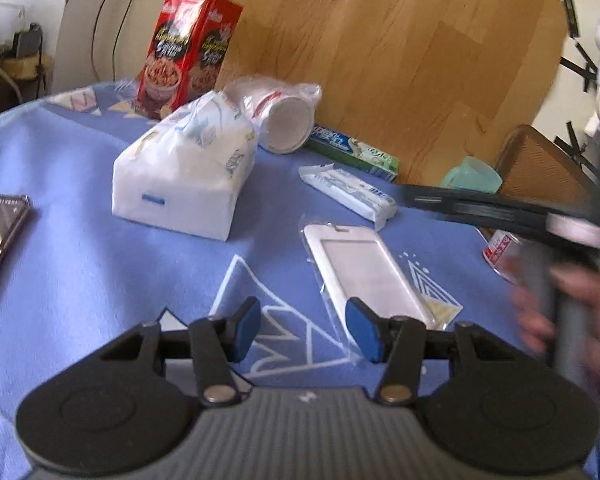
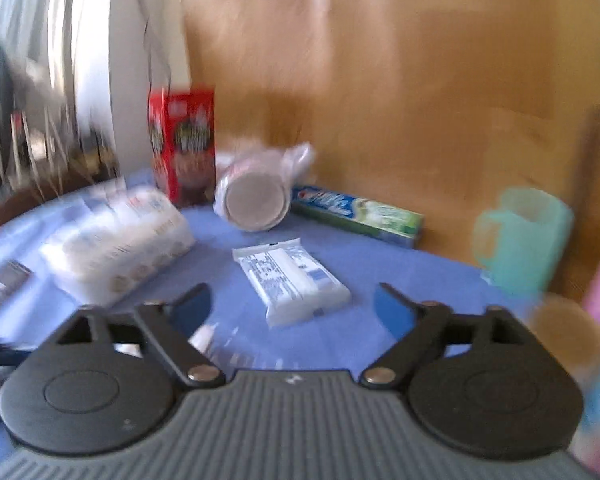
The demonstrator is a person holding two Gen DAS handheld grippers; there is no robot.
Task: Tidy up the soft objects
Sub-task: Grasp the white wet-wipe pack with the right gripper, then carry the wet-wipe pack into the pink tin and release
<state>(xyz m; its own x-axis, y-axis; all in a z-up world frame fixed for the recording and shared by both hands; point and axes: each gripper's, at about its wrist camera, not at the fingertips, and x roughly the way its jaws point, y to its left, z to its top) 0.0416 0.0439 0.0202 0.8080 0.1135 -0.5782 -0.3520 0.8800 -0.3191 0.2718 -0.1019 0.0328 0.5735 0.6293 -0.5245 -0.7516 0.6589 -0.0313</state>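
While both views are smeared by motion, I can see my left gripper (image 1: pixel 304 330) at lower centre of its frame, jaws parted and holding nothing, over the blue cloth (image 1: pixel 80 272) just beside a white case in clear wrap (image 1: pixel 366 274). My right gripper (image 2: pixel 292 312), spread wider and likewise empty, frames the small tissue pack (image 2: pixel 290 280); the large tissue pack (image 2: pixel 116 240) lies at left. At upper centre a bagged stack of paper cups (image 2: pixel 256 196) lies on its side, its open mouth towards me; the teal mug (image 2: pixel 524 236) stands upright at right, contents not discernible.
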